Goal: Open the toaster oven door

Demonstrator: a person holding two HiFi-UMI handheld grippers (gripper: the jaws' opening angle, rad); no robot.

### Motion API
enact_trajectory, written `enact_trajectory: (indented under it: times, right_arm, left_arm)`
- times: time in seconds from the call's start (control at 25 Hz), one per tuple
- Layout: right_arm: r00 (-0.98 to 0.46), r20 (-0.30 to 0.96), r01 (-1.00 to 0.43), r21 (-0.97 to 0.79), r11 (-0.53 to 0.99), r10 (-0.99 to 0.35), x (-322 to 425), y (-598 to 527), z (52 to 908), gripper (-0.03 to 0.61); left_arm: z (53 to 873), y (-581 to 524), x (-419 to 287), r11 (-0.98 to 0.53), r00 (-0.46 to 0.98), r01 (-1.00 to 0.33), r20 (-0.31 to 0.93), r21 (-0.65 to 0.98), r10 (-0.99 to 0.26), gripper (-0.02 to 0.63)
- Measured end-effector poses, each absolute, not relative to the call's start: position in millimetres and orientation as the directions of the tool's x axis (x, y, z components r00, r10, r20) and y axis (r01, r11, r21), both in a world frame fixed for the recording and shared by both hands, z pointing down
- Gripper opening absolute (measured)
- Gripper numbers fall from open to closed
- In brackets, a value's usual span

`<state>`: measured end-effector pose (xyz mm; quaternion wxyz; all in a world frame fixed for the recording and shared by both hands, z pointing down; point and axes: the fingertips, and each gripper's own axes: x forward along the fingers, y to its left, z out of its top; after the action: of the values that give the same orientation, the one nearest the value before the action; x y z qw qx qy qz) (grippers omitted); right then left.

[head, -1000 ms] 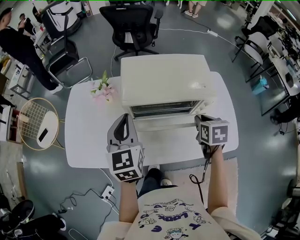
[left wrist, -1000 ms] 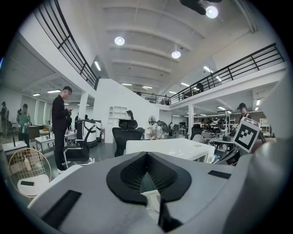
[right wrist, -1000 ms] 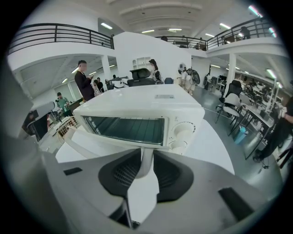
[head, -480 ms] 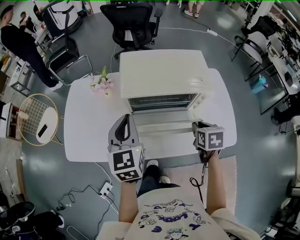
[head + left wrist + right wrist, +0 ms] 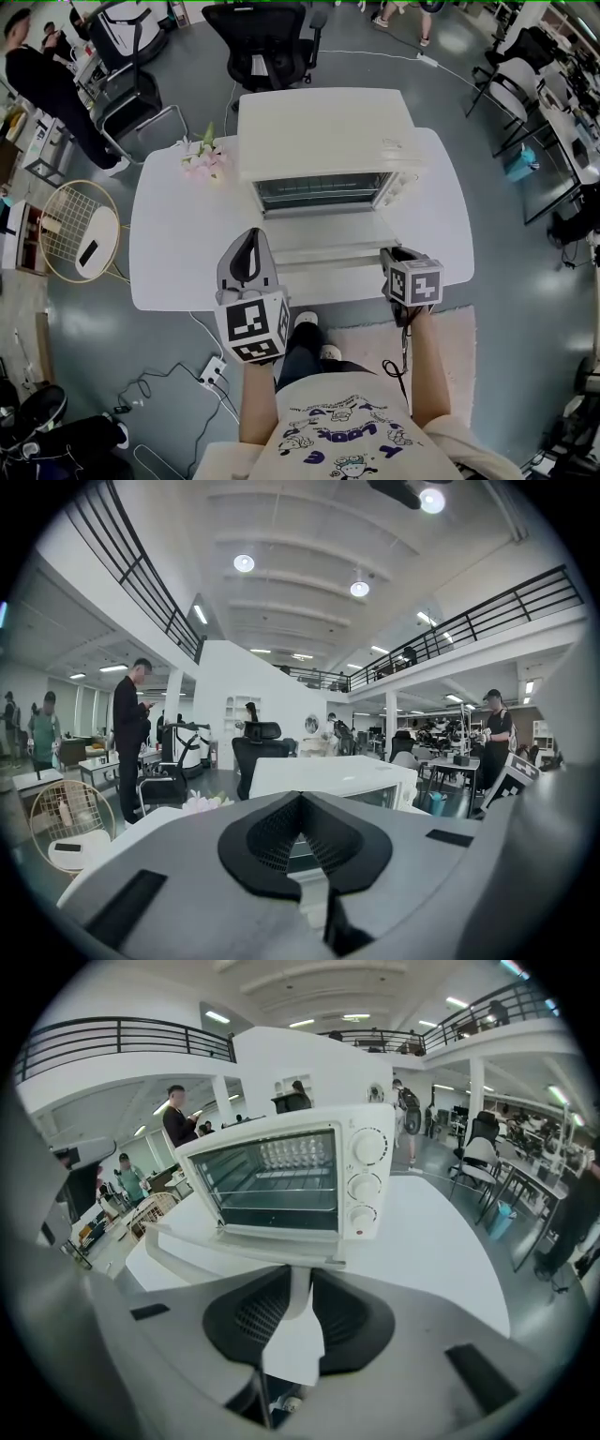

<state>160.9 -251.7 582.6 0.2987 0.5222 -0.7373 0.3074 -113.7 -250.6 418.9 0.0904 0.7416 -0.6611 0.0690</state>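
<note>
My head view looks steeply down on the white table (image 5: 169,234), taking in the toaster oven (image 5: 323,131), the left gripper (image 5: 247,239) and the right gripper (image 5: 390,255). The left gripper view faces almost level, across the oven's top. The right gripper view tilts down, close on the door handle (image 5: 234,1252). All three share the oven.

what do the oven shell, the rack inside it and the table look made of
Oven shell: probably white painted sheet metal with a satin finish; there is a soft glare patch on its flat top, and the edges are crisply folded.
Rack: bare metal wire, seen as thin bright parallel bars.
Table: smooth white matte top, even and grainless; laminate or painted board, can't tell which.
</note>
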Motion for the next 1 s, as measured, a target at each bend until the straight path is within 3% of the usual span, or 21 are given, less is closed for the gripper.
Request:
enact_trajectory:
  times: [0.2, 1.0]
  right_arm:
    - [-0.301, 0.705, -0.949, -0.155, 0.274, -0.642, 160, -250, 584, 0.069]
    - [-0.264, 0.696, -0.96, -0.119, 0.255, -0.668, 163, -219, 638, 0.067]
  left_arm:
    - [421, -240, -113, -0.102, 0.108, -0.994, 0.227, 0.041, -0.968, 0.003]
    - [447, -217, -109, -0.086, 0.093, -0.996, 0.272, 0.038, -0.958, 0.003]
